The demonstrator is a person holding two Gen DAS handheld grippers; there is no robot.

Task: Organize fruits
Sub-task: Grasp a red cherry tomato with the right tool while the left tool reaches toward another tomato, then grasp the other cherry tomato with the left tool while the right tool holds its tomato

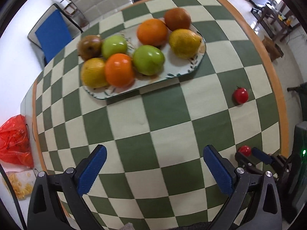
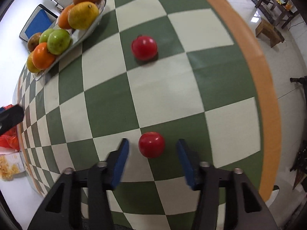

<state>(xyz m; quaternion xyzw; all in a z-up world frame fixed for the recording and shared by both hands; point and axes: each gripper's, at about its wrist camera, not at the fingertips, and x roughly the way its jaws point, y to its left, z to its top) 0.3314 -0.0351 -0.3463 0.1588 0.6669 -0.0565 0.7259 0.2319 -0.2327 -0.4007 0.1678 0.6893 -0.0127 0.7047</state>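
Straddling a small red tomato [image 2: 151, 144], the right gripper [image 2: 152, 147] has its jaws spread wide, one blue pad on each side of the fruit and neither touching it. That tomato sits on the checked green-and-cream worktop [image 2: 165, 88], near the orange border. A second red tomato [image 2: 144, 48] lies farther ahead on a green square, well apart from the first.

The left gripper [image 1: 154, 160] hangs above bare checks with its jaws wide and nothing between them. From its camera the right gripper shows at the lower right, with the near tomato [image 1: 244, 150] between its pads, and the far tomato [image 1: 240, 95] lies alone near the worktop's edge.

An oval plate [image 1: 193, 65] with a leafy pattern stands toward the far left of the worktop. It carries two green apples, two oranges, yellow citrus fruit and a brownish fruit at each end, packed close together. A red plastic bag [image 1: 14, 141] lies beyond the worktop's left edge.
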